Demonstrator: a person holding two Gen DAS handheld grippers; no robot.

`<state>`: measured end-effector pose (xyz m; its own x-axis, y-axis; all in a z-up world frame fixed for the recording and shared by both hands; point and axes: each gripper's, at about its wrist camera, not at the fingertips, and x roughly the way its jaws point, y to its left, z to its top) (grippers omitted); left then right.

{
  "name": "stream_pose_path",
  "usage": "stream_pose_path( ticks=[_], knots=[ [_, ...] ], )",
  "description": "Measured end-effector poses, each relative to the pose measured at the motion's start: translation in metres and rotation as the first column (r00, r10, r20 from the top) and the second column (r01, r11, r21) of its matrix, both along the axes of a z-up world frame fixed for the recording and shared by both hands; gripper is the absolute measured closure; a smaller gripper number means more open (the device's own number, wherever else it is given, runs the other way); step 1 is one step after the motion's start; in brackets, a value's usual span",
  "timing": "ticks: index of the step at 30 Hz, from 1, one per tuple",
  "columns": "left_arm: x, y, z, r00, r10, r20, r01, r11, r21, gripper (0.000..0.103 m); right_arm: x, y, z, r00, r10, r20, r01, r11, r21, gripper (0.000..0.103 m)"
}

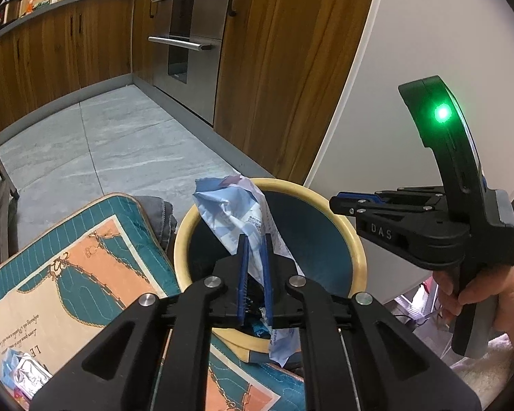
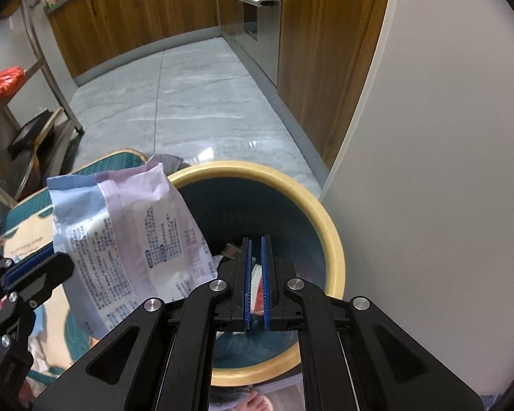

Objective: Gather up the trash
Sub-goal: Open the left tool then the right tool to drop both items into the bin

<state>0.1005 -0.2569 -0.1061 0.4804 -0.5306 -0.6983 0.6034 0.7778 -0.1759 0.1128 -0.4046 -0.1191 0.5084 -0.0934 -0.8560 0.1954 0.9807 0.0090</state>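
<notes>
My left gripper [image 1: 256, 239] is shut on a pale blue and lilac plastic wrapper [image 1: 234, 212] and holds it over the near rim of a teal bin with a cream rim [image 1: 356, 243]. The wrapper [image 2: 130, 236] also shows in the right wrist view, beside the bin [image 2: 335, 250], with the left gripper [image 2: 34, 274] at the left edge. My right gripper [image 2: 256, 239] is shut and empty above the bin's mouth; it also shows in the left wrist view [image 1: 339, 202]. Some trash lies at the bin's bottom [image 2: 257, 287].
A teal and peach quilted cushion [image 1: 68, 274] lies left of the bin, with a crumpled foil wrapper [image 1: 27, 373] on it. Wooden cabinets [image 1: 274, 68] and an oven [image 1: 188, 27] stand behind. A white wall [image 2: 428, 171] rises close on the right. A metal rack [image 2: 34, 102] stands left.
</notes>
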Motion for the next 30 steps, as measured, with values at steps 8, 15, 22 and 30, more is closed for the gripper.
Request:
stream_pose_path(
  ticks=[8,15,22,30],
  knots=[
    [0.007,0.003,-0.007,0.998,0.059,-0.002,-0.059,0.997,0.052,0.074,0.001,-0.006,-0.003,0.999,-0.025,-0.025,0.025,1.0,-0.009,0.096],
    [0.007,0.001,-0.004,0.998,0.059,0.0,-0.059,0.997,0.044,0.057,0.002,-0.003,0.002,1.0,-0.023,-0.016,0.023,1.0,0.002,0.096],
    [0.006,0.007,-0.003,0.997,0.074,0.0,-0.074,0.996,0.059,0.047,-0.002,0.001,0.011,1.0,-0.018,-0.008,0.018,1.0,-0.01,0.086],
    [0.001,0.03,0.008,0.992,0.12,0.024,-0.121,0.991,0.054,0.025,-0.007,0.008,0.041,0.998,-0.029,0.061,0.029,1.0,0.002,0.061]
  ],
)
